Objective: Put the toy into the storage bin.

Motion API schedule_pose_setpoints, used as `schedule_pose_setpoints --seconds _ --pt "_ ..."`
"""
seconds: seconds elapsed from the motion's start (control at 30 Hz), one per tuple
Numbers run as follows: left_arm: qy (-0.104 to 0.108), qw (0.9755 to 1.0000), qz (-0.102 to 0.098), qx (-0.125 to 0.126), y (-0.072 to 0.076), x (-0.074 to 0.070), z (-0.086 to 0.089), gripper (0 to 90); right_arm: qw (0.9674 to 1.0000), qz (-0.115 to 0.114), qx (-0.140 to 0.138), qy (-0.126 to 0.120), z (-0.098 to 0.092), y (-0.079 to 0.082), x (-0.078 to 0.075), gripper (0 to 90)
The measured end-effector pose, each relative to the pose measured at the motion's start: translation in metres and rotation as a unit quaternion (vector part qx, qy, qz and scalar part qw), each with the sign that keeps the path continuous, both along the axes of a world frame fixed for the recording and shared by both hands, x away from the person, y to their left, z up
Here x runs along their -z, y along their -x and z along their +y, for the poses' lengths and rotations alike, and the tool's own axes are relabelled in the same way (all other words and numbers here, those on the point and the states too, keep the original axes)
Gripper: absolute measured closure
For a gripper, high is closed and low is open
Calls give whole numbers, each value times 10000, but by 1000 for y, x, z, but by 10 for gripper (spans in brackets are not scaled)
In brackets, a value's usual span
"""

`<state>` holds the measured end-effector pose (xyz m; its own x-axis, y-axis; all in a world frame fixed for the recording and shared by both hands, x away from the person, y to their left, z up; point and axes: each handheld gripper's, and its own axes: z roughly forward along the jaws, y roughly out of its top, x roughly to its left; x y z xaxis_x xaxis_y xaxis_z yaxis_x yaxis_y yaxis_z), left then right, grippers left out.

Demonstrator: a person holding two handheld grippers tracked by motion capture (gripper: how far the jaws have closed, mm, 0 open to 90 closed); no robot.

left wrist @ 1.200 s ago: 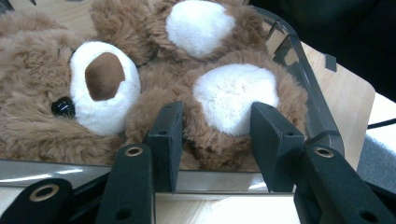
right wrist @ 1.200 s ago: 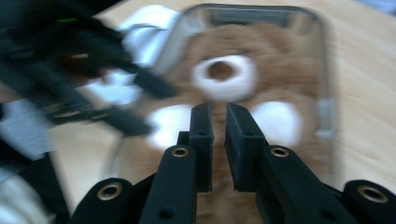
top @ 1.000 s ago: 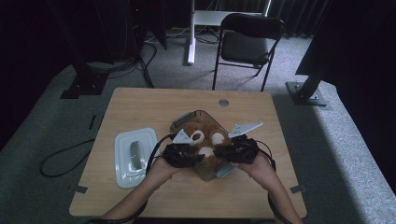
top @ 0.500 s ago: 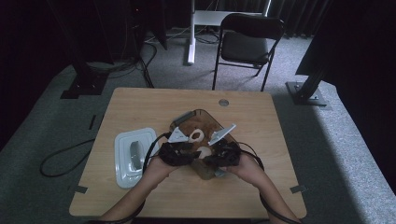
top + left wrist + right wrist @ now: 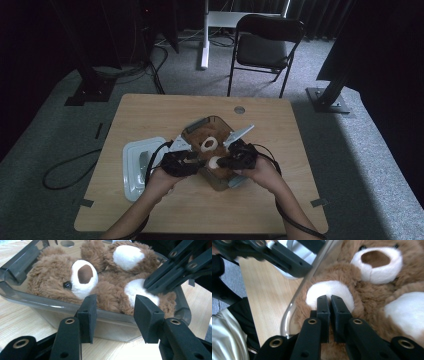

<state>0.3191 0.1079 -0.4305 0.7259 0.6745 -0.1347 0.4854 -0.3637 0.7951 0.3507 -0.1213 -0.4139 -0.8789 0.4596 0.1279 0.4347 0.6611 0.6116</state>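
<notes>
We tuck brown teddy bear (image 5: 210, 152) into clear tub (image 5: 197, 126) mid-counter (image 5: 150, 107). Right gripper (image 5: 330, 300) jaws nearly shut, pressing white paw (image 5: 329, 291) down; left gripper (image 5: 115, 312) jaws part-open, empty, at tub's rim, steadying.

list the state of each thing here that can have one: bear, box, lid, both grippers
teddy bear: lying on its back inside the container, paws up
clear container: open, no lid on, upright on the table
lid: off, lying flat on the table left of the container
left gripper: open, jaws apart at the container's near wall, nothing between them
right gripper: shut, tips pressed on the bear's white paw pad
</notes>
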Motion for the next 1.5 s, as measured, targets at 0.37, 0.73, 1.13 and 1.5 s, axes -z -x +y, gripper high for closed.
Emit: schedule_pose_setpoints --seconds 0.37,0.73,1.13,1.5 --pt "37 10000 9 -13 0 1 0 546 9958 400 -259 779 28 -11 28 896" --pt "87 10000 6 -15 1 0 3 546 9989 374 -267 -39 11 -7 13 847" --pt "261 9997 15 39 1 1 1 449 9879 -413 1305 -722 -62 -22 -33 505" --pt "436 9989 144 38 -1 4 5 88 9882 -400 1446 -317 -61 -30 -11 829"
